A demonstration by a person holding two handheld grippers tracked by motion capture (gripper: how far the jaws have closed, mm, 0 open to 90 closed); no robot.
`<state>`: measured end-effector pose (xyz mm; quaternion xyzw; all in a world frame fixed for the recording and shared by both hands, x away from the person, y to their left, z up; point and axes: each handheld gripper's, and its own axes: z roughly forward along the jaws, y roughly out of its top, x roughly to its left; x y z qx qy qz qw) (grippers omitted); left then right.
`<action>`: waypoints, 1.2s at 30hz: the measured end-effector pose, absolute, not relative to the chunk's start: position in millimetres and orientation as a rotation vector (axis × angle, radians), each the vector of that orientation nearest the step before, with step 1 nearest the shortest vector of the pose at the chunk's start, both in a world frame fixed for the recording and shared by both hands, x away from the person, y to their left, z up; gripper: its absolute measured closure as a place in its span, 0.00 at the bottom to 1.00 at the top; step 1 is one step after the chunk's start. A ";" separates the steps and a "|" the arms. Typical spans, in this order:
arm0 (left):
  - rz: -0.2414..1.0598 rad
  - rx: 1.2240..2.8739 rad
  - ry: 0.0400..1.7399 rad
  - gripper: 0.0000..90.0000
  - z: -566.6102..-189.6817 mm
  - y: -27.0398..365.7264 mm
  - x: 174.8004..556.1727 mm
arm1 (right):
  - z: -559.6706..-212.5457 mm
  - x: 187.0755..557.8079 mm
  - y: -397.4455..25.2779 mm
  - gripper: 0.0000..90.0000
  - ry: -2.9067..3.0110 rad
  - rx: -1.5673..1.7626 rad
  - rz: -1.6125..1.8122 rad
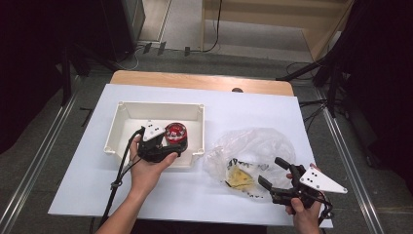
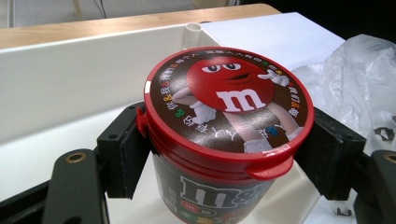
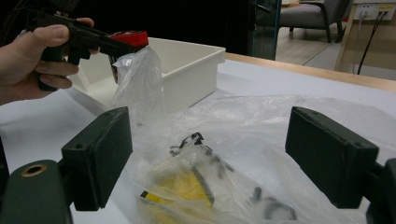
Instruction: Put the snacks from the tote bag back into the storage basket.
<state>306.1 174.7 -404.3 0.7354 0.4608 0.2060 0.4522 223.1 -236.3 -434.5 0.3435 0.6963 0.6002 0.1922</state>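
Black jaws hide the candy tub's [image 2: 227, 135] sides; its base is cut off.

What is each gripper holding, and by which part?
The left gripper clamps the candy tub by its sides, just under the red lid. The right gripper holds nothing.

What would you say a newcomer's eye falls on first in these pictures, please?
Most likely the red-lidded candy tub, clamped between the left gripper's jaws over the white bin at the table's left. Next comes the crumpled clear plastic bag on the white sheet to the right, with something yellow inside, and the right gripper open just beside it.
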 end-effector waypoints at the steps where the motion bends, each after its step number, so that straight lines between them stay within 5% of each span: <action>1: 0.510 1.819 1.139 0.29 -405.5 175.4 305.8 | -434.6 223.1 -236.4 0.17 1.955 0.963 1.685; 36: 0.476 1.851 1.171 0.29 -438.6 175.1 297.8 | -435.8 223.7 -235.5 0.17 1.960 0.971 1.675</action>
